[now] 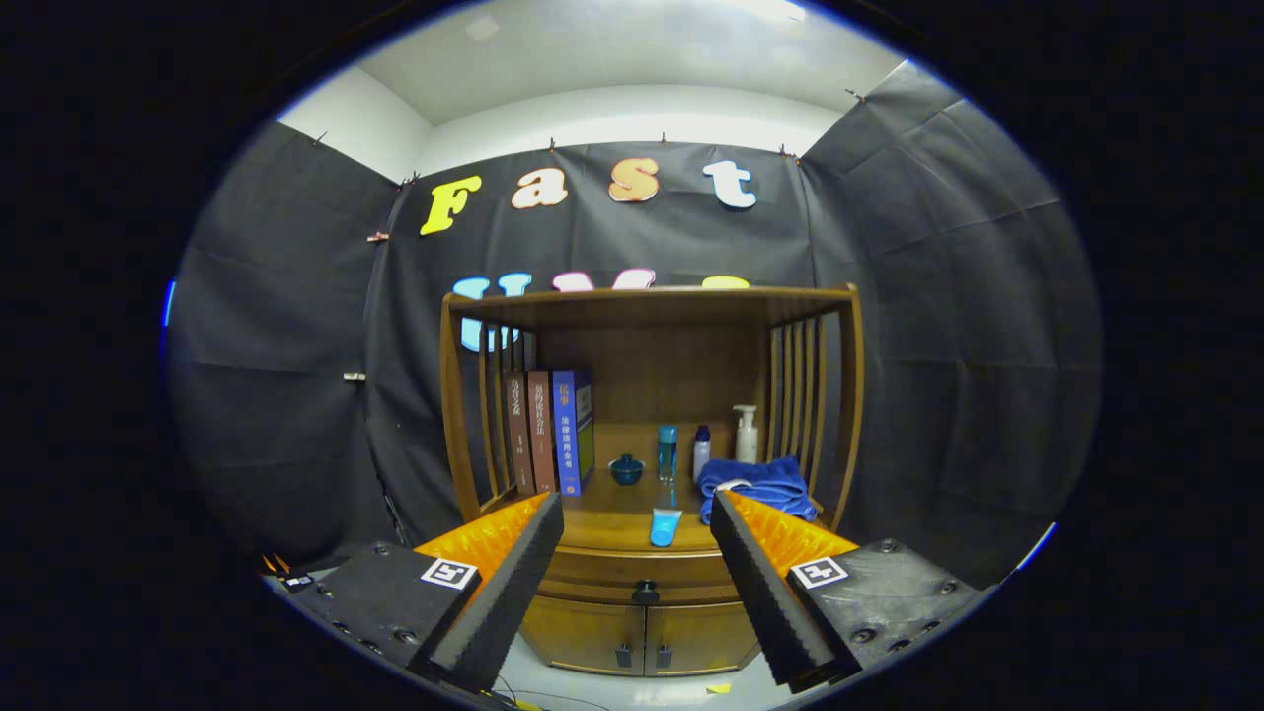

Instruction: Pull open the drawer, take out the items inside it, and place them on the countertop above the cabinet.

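Claw (pixel 637 538) wide open (empty) — drawer (pixel 642 571) beyond

Noted: pale characters down spines of three upright books (pixel 546 432) on the countertop (pixel 604 512), too small to read. Square black-and-white coded tags (pixel 449 573), no legible text, on gripper (pixel 636 499), fingers spread apart, holding nothing.

Closed wooden drawer (pixel 642 573) under countertop (pixel 612 518); blue tube (pixel 665 526) lies there.

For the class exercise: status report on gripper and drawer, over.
Gripper open, empty, short of cabinet. Drawer shut, knob between fingers, untouched. Path clear.
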The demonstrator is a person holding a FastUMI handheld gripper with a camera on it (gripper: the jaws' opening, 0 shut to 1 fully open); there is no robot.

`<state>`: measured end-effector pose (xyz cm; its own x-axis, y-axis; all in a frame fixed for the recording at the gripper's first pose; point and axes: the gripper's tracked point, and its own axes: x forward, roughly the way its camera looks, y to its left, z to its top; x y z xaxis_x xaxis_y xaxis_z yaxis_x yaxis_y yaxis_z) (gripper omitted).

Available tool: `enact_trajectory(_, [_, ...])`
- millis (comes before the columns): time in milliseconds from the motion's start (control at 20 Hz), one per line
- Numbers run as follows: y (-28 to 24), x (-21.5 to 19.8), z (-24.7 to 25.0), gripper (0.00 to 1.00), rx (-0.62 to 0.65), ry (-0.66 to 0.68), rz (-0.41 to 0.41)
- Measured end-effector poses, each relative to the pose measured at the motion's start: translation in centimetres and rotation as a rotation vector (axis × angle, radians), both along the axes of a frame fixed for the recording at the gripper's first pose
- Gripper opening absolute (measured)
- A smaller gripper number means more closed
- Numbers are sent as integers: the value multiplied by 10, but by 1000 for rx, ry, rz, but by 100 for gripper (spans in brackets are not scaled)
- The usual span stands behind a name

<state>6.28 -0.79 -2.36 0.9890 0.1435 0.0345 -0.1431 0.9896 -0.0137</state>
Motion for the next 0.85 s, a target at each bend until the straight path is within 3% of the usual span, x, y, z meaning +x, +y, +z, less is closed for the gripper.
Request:
enact_trajectory(350, [-21,-14,10,99,-14,-4,-61])
enact_trajectory(850, [-18,-10,4,99,-13,8,-44])
